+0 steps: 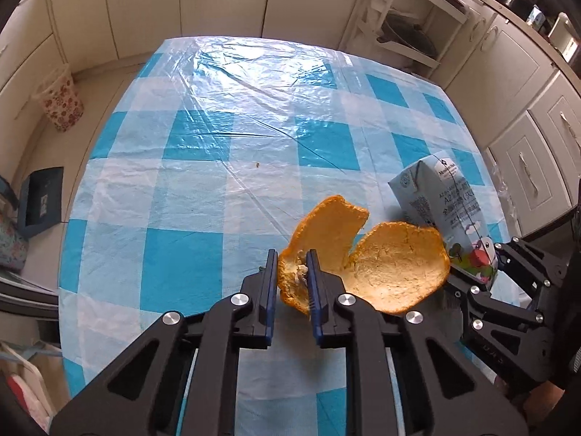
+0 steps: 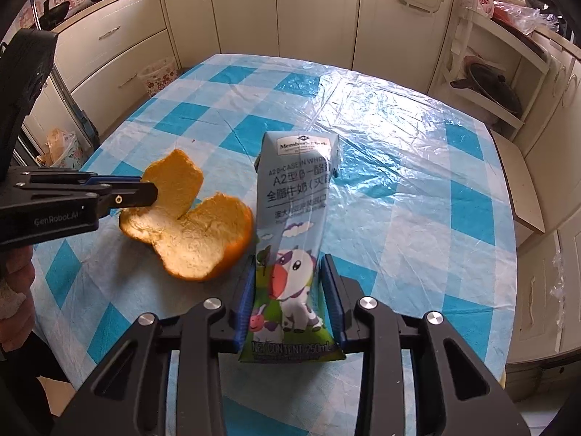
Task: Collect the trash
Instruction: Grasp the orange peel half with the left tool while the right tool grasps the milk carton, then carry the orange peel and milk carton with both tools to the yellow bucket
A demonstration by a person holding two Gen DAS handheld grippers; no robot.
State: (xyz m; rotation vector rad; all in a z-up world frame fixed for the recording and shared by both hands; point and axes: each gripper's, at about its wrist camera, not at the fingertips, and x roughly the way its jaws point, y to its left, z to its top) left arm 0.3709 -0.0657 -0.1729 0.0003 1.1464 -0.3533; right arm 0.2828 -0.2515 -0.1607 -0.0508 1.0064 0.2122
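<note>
Left hand-held gripper (image 1: pixel 292 269): nearest in the left wrist view, its blue pads clamped on one lobe of an orange peel (image 1: pixel 363 261), pinching the rind near its torn edge
Right hand-held gripper (image 2: pixel 288 290): nearest in the right wrist view, clamped across the lower part of a milk carton (image 2: pixel 294 239), a pad pressing on each side of the cow picture
Orange peel: one hollow piece of two joined lobes, pale inside facing up, resting on the surface (image 1: pixel 218 167) just beside the carton
Milk carton: a small blue and green drink box, leaning away from the camera, base near the pads
Surface: blue and white check cloth under clear plastic film, bare beyond the two items
Floral bin (image 1: pixel 60 103): on the floor past the far left corner of the surface, probably where the trash goes
Doing it well: lift both straight up; the rind looks thin and could tear, so move gently
Left view only: pad contact on the peel
Right view only: the grip on the carton, and the left tool from the side
</note>
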